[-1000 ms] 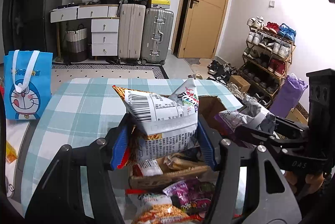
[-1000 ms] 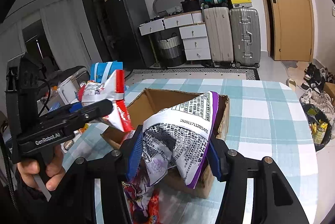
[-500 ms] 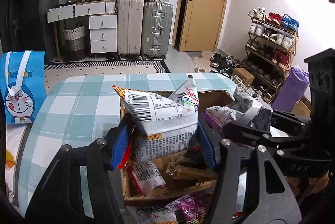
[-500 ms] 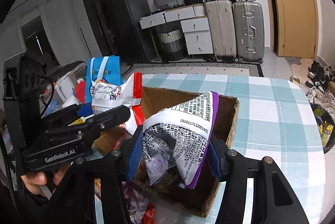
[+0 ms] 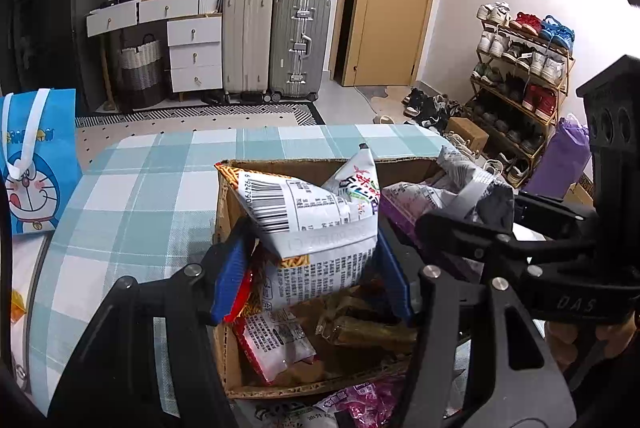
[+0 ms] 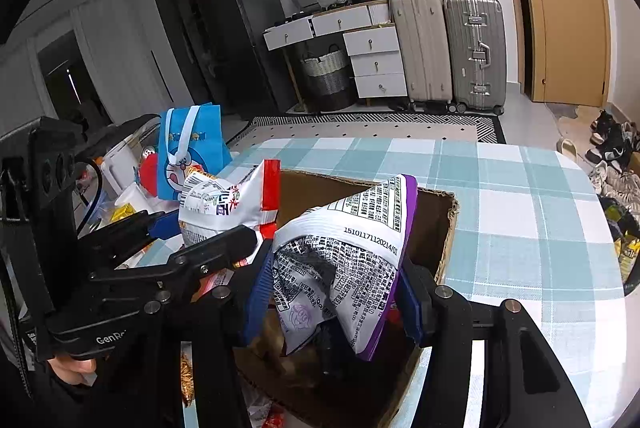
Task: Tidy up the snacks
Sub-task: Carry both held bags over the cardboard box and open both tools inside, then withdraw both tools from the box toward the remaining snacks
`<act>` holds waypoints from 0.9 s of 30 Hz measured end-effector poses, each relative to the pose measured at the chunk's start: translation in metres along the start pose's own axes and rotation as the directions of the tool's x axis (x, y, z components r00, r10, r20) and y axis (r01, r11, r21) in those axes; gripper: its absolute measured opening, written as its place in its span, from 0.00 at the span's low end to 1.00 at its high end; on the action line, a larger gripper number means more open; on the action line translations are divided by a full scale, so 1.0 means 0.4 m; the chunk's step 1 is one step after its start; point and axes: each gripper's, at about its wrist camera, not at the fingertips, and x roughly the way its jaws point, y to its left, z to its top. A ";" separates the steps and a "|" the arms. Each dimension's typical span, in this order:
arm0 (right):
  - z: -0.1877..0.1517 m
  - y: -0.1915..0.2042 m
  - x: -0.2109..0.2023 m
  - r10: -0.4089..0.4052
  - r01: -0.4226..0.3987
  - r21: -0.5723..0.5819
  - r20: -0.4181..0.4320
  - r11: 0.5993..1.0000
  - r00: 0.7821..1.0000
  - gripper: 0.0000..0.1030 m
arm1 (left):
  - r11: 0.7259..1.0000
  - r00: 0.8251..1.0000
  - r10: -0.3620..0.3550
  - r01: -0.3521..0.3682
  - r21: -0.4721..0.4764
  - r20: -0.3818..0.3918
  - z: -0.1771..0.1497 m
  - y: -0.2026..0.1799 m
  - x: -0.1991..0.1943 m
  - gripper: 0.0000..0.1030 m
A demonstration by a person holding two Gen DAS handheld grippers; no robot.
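An open cardboard box (image 5: 230,368) stands on the checked table and holds several snack packets. My left gripper (image 5: 312,282) is shut on a white and orange snack bag (image 5: 316,224), held over the box's left part. My right gripper (image 6: 334,302) is shut on a white and purple snack bag (image 6: 348,268), held over the box (image 6: 444,228). Each gripper shows in the other's view: the right one (image 5: 472,224) beside the left bag, the left one (image 6: 208,232) with its bag (image 6: 228,201).
Loose snack packets (image 5: 360,402) lie on the table in front of the box. A blue Doraemon bag (image 5: 34,163) stands at the table's left edge. The teal checked tablecloth (image 6: 532,211) stretches beyond the box. Suitcases, drawers and a shoe rack stand in the room behind.
Both grippers have moved forward with their bags, from in front of the box to over its opening. The box interior now shows below the left bag.
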 end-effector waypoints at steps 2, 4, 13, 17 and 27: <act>-0.001 -0.004 0.008 0.004 -0.004 -0.001 -0.006 1.000 1.000 0.54 | 1.000 1.000 0.004 -0.004 0.004 -0.006 -0.001 0.002 0.010 0.56; -0.004 -0.004 0.015 -0.001 0.001 -0.003 -0.013 1.000 1.000 0.54 | 1.000 1.000 0.010 -0.010 0.008 -0.009 -0.002 0.001 0.012 0.56; -0.003 0.000 -0.003 0.033 -0.033 -0.011 0.006 0.999 0.999 0.58 | 1.000 1.000 -0.003 0.003 -0.005 -0.019 -0.002 0.010 0.006 0.63; -0.004 0.001 -0.039 0.021 -0.020 -0.014 0.041 1.000 0.999 0.73 | 1.000 1.000 0.017 -0.017 -0.004 -0.001 -0.005 0.012 -0.027 0.81; -0.051 -0.003 -0.140 -0.017 0.017 0.000 0.064 1.000 0.998 0.99 | 0.998 0.998 0.061 -0.061 0.016 0.032 -0.055 0.017 -0.165 0.99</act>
